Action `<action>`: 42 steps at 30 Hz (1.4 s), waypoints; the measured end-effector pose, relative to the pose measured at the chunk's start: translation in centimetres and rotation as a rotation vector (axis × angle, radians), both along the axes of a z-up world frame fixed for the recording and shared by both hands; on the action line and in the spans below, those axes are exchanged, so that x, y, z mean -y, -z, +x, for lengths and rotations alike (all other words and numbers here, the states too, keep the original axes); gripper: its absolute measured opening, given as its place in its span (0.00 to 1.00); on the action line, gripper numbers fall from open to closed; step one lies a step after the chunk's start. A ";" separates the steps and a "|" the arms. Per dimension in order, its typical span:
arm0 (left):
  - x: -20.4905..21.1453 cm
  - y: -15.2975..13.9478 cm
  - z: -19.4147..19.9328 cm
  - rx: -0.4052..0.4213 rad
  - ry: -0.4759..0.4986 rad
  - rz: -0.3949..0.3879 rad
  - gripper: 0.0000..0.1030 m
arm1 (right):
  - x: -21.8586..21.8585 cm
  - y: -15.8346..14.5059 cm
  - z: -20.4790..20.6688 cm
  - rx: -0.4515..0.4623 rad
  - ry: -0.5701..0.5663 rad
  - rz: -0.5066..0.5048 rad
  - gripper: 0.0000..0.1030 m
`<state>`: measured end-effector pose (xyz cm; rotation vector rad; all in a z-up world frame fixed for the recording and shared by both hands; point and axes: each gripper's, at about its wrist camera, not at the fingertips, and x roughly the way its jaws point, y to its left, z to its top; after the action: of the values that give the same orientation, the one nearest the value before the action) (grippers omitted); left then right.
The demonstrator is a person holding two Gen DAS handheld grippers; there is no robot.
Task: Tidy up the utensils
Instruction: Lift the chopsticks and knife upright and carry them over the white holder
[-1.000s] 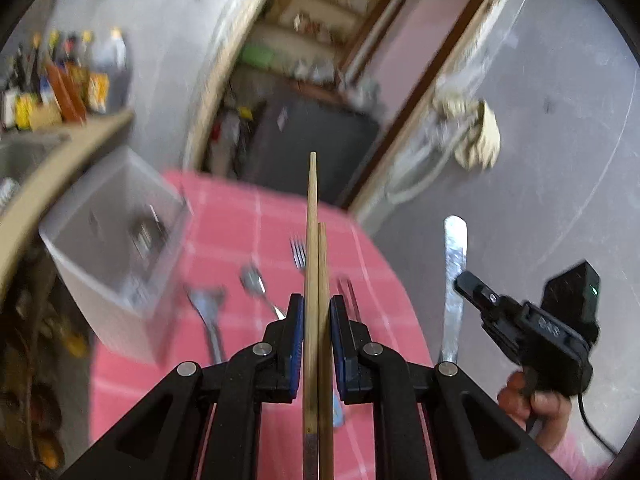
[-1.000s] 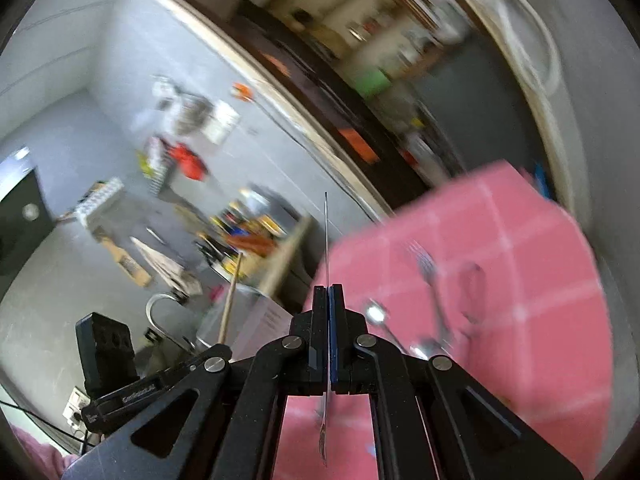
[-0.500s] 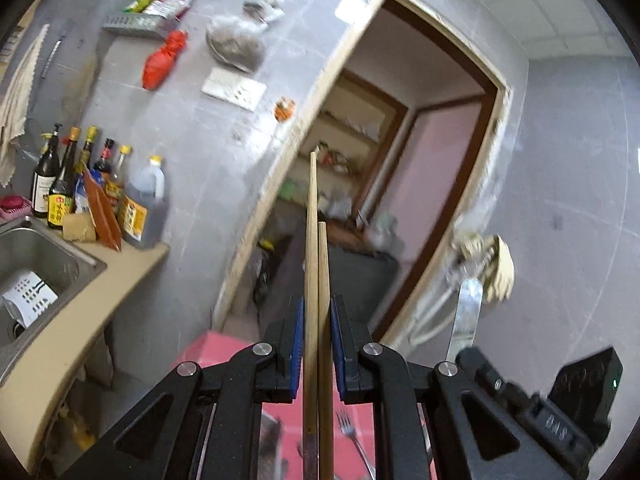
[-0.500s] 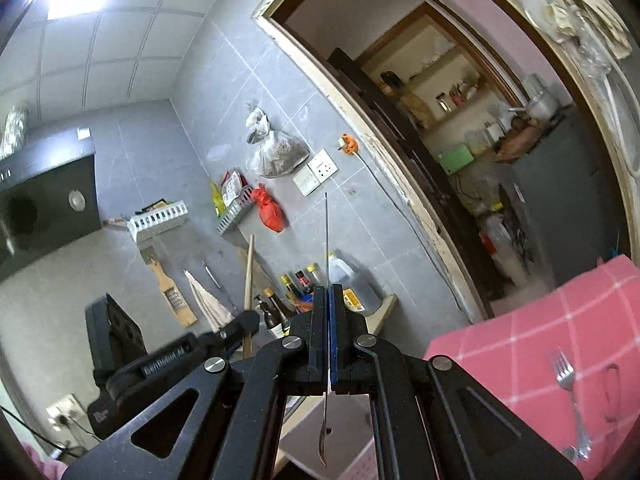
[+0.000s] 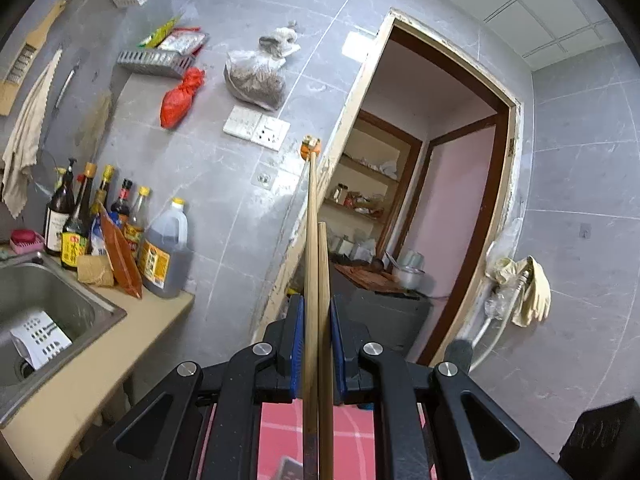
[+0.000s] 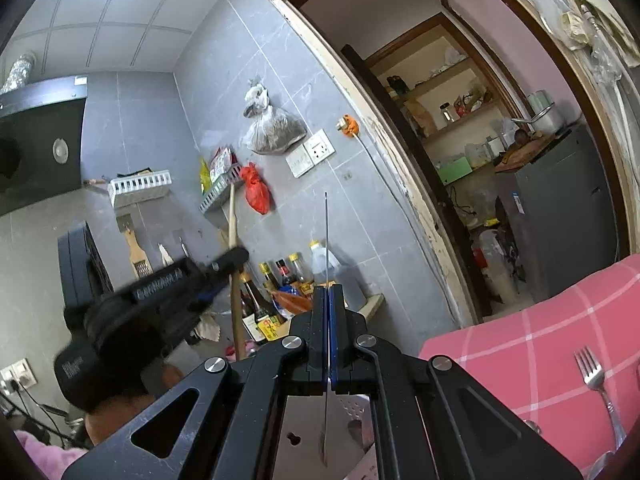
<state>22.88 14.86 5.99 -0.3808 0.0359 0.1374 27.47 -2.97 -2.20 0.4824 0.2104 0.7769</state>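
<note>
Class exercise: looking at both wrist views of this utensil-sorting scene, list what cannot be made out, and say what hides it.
- Left wrist view: lower ends of the chopsticks are cut off by the bottom edge.
- Right wrist view: the knife is edge-on, so its blade shape is unreadable.
- Right wrist view: the fork handle runs off the frame edge.
- Right wrist view: the left claw is motion-blurred.

Tongs: two, the left tongs [image 5: 316, 344] and the right tongs [image 6: 329, 332]
Chopsticks [image 5: 314, 264]: two, side by side between the left tongs
Knife [image 6: 326, 240]: one, thin edge up, between the right tongs
Fork [image 6: 596, 384]: one, on the pink cloth [image 6: 540, 344] right of the right tongs
Big jug [image 5: 164, 256]: one, left of the left tongs
Red bag [image 5: 180, 98]: one, on the wall above the jug
</note>
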 end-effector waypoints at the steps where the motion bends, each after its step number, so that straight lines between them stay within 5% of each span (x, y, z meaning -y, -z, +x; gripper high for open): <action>1: 0.0 0.0 0.0 0.005 0.001 0.002 0.12 | -0.2 0.2 0.0 0.001 -0.001 -0.008 0.01; 26: 0.0 1.6 -3.0 0.054 0.017 0.069 0.12 | -0.7 3.7 -0.7 -0.036 -0.040 -0.092 0.01; 42: 0.3 3.6 -4.2 -0.064 0.165 0.085 0.13 | -0.3 4.0 -1.5 -0.061 -0.051 -0.138 0.02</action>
<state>18.72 14.61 2.42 -0.2873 0.1237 -0.0124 25.92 -2.62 -6.17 0.3717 0.3312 0.7920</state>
